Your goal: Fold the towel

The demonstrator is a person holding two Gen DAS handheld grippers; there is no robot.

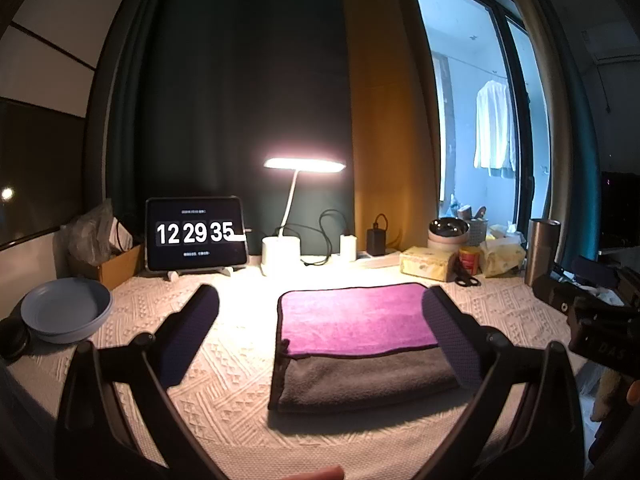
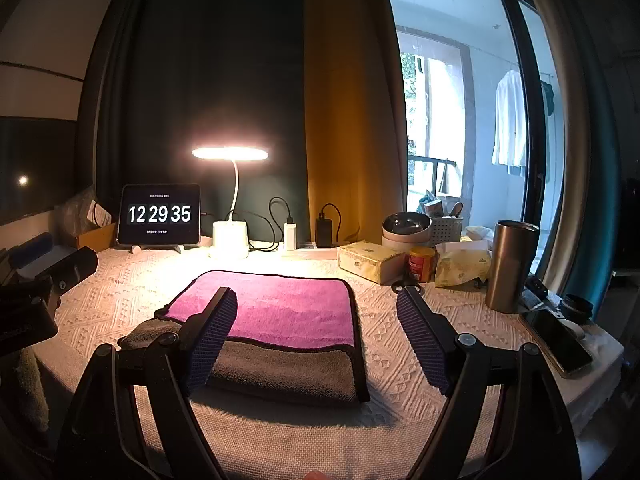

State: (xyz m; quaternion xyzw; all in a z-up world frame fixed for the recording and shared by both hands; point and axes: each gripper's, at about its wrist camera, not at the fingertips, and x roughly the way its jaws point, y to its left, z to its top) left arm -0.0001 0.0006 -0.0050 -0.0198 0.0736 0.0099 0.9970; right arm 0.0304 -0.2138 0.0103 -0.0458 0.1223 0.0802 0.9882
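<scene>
I see the towel [image 1: 356, 344] lying folded on the white woven tablecloth [image 1: 224, 364], magenta layer over grey, both my left gripper [image 1: 320, 334] and right gripper [image 2: 316, 338] spread wide and empty, the tablet clock [image 2: 159, 214] reading 12 29 35.

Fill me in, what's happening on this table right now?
A person holds a two-finger gripper in each hand over a towel that lies folded on the white tablecloth, purple layer on top of grey. Both the left gripper and the right gripper are open and hold nothing; neither can be seen gripping the towel. A lit desk lamp and a tablet clock reading 12 29 35 stand behind it.
</scene>
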